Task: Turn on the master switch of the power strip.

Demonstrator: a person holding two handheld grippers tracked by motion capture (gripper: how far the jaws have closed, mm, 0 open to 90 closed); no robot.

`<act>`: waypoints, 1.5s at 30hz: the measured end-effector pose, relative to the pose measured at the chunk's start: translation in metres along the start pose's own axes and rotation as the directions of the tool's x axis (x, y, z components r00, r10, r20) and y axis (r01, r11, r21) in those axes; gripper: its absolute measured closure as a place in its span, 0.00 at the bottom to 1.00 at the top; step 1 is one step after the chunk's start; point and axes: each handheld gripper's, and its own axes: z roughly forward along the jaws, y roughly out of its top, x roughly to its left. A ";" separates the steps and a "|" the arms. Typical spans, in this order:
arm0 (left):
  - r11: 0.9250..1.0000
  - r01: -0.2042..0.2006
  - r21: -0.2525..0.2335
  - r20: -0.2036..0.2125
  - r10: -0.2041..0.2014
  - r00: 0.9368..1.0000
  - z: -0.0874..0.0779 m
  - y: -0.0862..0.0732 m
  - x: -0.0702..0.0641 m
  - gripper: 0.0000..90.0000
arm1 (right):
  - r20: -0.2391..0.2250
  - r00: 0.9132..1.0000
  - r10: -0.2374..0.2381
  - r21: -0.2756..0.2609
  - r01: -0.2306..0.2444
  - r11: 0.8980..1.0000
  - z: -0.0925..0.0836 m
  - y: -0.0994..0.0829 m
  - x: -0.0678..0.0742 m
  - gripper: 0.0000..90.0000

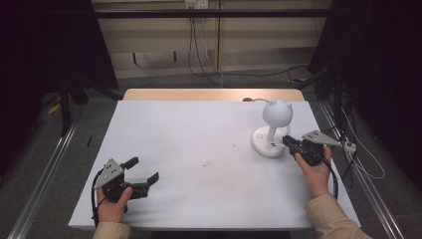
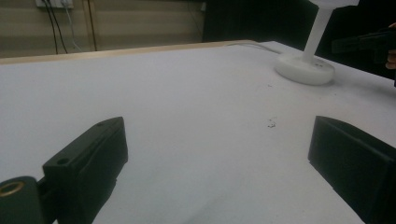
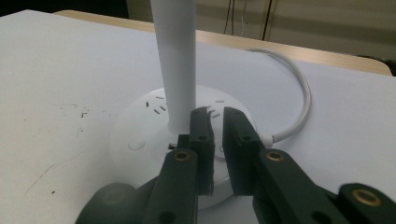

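R gripper (image 3: 215,116) jaws near-shut over lamp (image 3: 154,135) base; L gripper (image 1: 142,175) wide

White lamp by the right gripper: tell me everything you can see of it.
The white lamp looks like matte plastic: a round head with two small ear-like bumps, a straight stem, and a round flat base with slot-shaped socket holes and a round button. It stands upright on the white table, right of centre. A white cord loops from the base's rear. The right gripper, fingers nearly closed, sits over the base beside the stem.
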 end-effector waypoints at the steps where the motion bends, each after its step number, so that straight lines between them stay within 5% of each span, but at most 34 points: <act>1: 1.000 0.000 0.000 0.000 0.000 1.000 0.000 0.000 0.000 0.05 | -0.002 1.000 0.002 0.001 -0.002 1.000 0.001 0.000 0.000 0.93; 45: 1.000 -0.004 0.005 -0.003 0.004 1.000 0.000 0.000 -0.001 0.05 | -0.003 1.000 0.008 0.040 -0.008 0.999 0.014 0.000 -0.004 1.00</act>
